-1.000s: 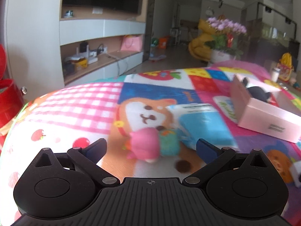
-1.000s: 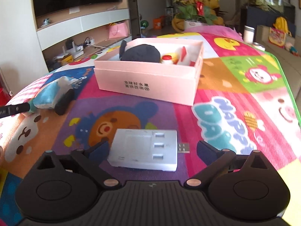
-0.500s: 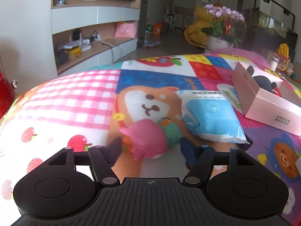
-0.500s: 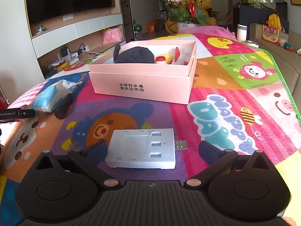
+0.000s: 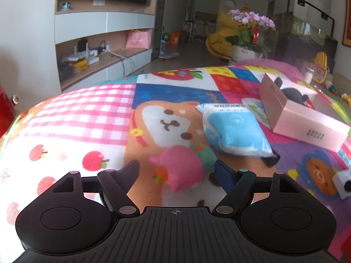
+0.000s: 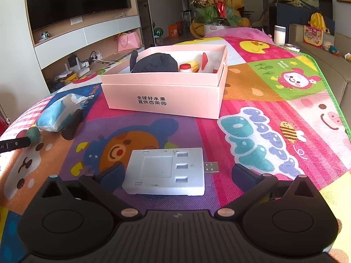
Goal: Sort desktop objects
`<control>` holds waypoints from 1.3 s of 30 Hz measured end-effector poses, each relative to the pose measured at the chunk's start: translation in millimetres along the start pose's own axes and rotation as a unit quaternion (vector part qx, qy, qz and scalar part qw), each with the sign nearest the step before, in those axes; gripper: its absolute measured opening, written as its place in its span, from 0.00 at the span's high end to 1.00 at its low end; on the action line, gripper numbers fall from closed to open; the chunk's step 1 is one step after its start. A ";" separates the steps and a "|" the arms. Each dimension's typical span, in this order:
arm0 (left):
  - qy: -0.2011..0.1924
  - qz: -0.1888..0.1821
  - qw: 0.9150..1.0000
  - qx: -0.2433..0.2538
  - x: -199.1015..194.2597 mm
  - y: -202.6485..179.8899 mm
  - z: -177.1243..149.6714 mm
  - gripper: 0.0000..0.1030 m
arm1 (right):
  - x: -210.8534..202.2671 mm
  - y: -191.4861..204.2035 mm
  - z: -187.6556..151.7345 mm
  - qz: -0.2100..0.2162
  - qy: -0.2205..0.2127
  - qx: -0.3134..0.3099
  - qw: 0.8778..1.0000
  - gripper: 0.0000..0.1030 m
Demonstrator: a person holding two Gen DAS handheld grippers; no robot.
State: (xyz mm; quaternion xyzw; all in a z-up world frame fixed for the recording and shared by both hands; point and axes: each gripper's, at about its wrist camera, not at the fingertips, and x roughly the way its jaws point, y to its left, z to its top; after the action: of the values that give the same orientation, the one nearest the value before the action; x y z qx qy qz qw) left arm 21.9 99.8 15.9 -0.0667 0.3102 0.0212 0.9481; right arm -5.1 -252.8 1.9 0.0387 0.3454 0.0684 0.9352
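1. The left gripper (image 5: 176, 171) pointed down at the patchwork play mat (image 5: 87, 118). Its jaws were opening, with the pink plush toy (image 5: 181, 167) between them; the left finger stood clear of the toy, and contact at the right finger could not be confirmed.
2. The toy lay on the mat's orange bear patch, a teal part at its far right side.
3. A blue-and-white tissue pack (image 5: 234, 129) lay just beyond the toy to the right, near the pink cardboard box (image 5: 307, 120).
4. The right gripper (image 6: 176, 175) had its jaws spread wide around a white USB hub (image 6: 165, 172). The hub lay flat on the mat, plug (image 6: 211, 167) to the right; neither finger touched it.
5. From the right wrist view, the box (image 6: 166, 96) sat open beyond the hub, well apart from it. Inside: a black plush item (image 6: 155, 63), a small red-capped bottle (image 6: 186, 68), a yellow corn-shaped piece (image 6: 194, 64).
6. The tissue pack (image 6: 58, 114) lay left of the box, with a dark cylindrical object (image 6: 72, 123) resting against it.
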 end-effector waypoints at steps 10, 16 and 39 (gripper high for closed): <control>0.004 0.011 0.999 0.042 3.6 -19.8 -0.6 0.28 | 0.7 -0.9 0.0 0.002 0.001 0.005 1.000 0.00; 0.022 -0.077 0.995 0.058 -23.1 -47.8 -20.9 0.28 | 1.6 -3.2 0.1 0.006 0.003 0.014 1.000 0.00; 0.043 -0.174 0.981 0.073 -7.5 -105.8 -37.2 0.03 | 4.6 -4.6 0.7 0.015 0.009 0.015 1.000 0.00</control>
State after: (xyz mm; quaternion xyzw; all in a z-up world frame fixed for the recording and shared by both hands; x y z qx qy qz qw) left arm 2.7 -10.1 2.7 -0.0513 0.3350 -0.1698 0.9254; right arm -0.7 -256.6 -1.0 0.0571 0.3542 0.0776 0.9302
